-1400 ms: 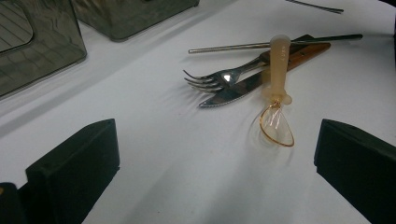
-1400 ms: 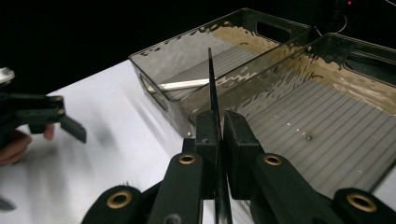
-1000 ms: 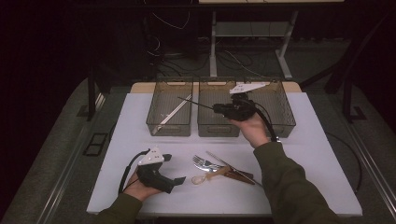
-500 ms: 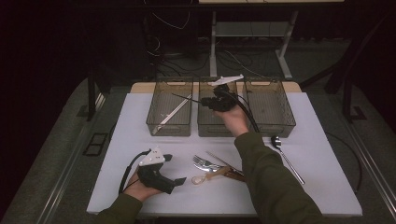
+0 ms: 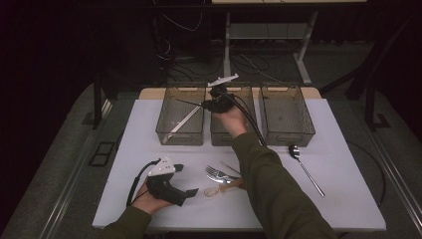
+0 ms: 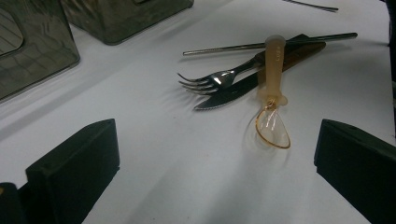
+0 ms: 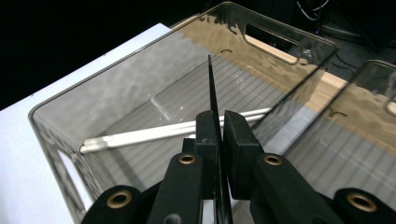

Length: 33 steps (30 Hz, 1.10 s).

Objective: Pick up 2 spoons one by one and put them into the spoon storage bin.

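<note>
My right gripper (image 5: pixel 206 103) (image 7: pixel 219 122) hovers over the gap between the left bin (image 5: pixel 180 135) and the middle bin (image 5: pixel 226 137). It is shut on a thin black stick (image 5: pixel 188 102) (image 7: pixel 211 84) that points left over the left bin (image 7: pixel 116 77). White chopsticks (image 5: pixel 182 121) (image 7: pixel 154 133) lie slanted inside that bin. My left gripper (image 5: pixel 186 179) (image 6: pixel 217 137) rests on the white table near the front, jaws wide open with nothing between them. Just ahead of it lie a fork (image 6: pixel 212 79), a dark knife (image 6: pixel 233 93), an amber translucent spoon (image 6: pixel 272 88) and a thin metal rod (image 6: pixel 280 44).
A third smoky bin (image 5: pixel 287 117) stands at the back right. A long metal spoon (image 5: pixel 304 169) lies on the table (image 5: pixel 149 124) right of my forearm. The cutlery pile (image 5: pixel 219 175) sits mid-front. Cables and a desk frame lie beyond the table's far edge.
My right gripper has carried the black stick leftward, from over the right side of the bins to the left bin's edge. The left gripper has stayed put.
</note>
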{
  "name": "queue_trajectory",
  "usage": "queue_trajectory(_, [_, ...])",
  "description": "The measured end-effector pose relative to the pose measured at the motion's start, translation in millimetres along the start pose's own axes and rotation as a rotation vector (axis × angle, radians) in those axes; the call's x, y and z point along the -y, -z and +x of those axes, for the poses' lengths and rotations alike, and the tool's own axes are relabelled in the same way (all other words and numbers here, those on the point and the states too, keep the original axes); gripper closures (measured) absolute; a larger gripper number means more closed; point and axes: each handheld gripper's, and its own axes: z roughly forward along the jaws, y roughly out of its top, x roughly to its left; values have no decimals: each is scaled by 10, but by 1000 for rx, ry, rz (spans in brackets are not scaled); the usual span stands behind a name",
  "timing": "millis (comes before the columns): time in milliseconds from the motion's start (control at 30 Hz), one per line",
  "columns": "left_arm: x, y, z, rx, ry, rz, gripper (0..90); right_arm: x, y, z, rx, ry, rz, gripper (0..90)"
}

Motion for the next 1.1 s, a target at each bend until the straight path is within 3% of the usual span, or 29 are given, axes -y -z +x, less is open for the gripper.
queue_trajectory(267, [-5, 7, -6, 9, -3, -5, 0, -132, -230, 145, 37, 15, 53, 851])
queue_trajectory(667, [-16, 8, -13, 23, -11, -7, 0, -190, -477, 244, 65, 41, 97, 847])
queue_trajectory(733, [-18, 7, -14, 24, -10, -6, 0, -191, -493, 245, 54, 40, 107, 815])
queue_trajectory(800, [-18, 6, -13, 26, -15, -5, 0, -191, -495, 254, 48, 38, 103, 710])
queue_trajectory(967, [-18, 7, -14, 23, -13, -6, 0, -199, -452, 280, 37, 52, 100, 647])
queue_trajectory(1100, [-17, 11, -11, 24, -16, -5, 0, -205, -381, 260, 8, 32, 86, 619])
